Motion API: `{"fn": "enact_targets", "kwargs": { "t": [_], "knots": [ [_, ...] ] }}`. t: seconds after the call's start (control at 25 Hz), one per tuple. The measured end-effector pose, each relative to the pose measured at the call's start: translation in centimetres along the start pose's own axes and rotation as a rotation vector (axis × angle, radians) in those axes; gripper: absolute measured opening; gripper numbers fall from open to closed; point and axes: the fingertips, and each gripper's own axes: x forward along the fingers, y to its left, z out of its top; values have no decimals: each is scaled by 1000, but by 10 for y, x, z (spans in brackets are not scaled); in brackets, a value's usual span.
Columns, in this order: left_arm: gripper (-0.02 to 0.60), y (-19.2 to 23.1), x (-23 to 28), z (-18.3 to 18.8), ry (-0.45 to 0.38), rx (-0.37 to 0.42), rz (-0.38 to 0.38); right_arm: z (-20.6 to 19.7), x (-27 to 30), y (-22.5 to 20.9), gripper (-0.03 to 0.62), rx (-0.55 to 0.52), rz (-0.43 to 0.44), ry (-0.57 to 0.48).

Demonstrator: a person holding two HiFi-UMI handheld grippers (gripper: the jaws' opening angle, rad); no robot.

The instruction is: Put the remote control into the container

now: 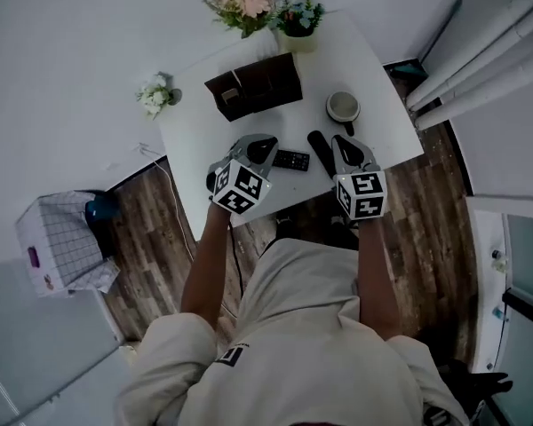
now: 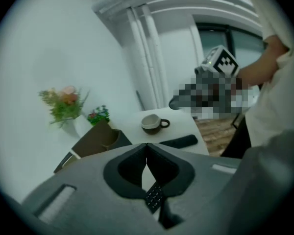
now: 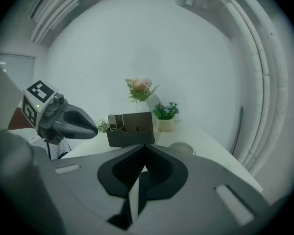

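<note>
Your pale shirt (image 1: 311, 344) and both forearms fill the bottom of the head view, reaching to the near edge of the white table (image 1: 373, 69). Your left gripper (image 1: 268, 142) has its jaws pressed together with nothing between them. In the left gripper view, the keys of the remote control (image 2: 154, 197) show through the gap under the jaws. The remote lies flat on the table, just beside that gripper's tip and not gripped. Your right gripper (image 1: 341, 140) is closed on nothing as well, its tips meeting in its own view. A slim black remote (image 1: 320, 152) lies between the two grippers, next to the keyed one. The container (image 1: 253, 87), a dark brown organizer with open compartments, stands farther back near the middle of the table, well apart from the remote control. A mug (image 1: 343, 106) stands to its right, beyond the right gripper. A bunch of pink flowers (image 1: 244, 3) and a small potted plant (image 1: 298, 16) stand at the far edge. White flowers (image 1: 157, 94) sit by the table's left corner, and a checked box (image 1: 62, 242) stands on the wooden floor to your left.
</note>
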Motion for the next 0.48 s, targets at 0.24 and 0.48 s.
{"fn": "enact_targets", "kwargs": {
  "t": [0.24, 0.48],
  "knots": [
    [42, -53, 46, -30, 120, 311, -418, -34, -21, -9, 3, 59, -138, 54],
    [131, -87, 70, -57, 286, 459, -668, -64, -50, -13, 3, 105, -266, 99]
  ]
}}
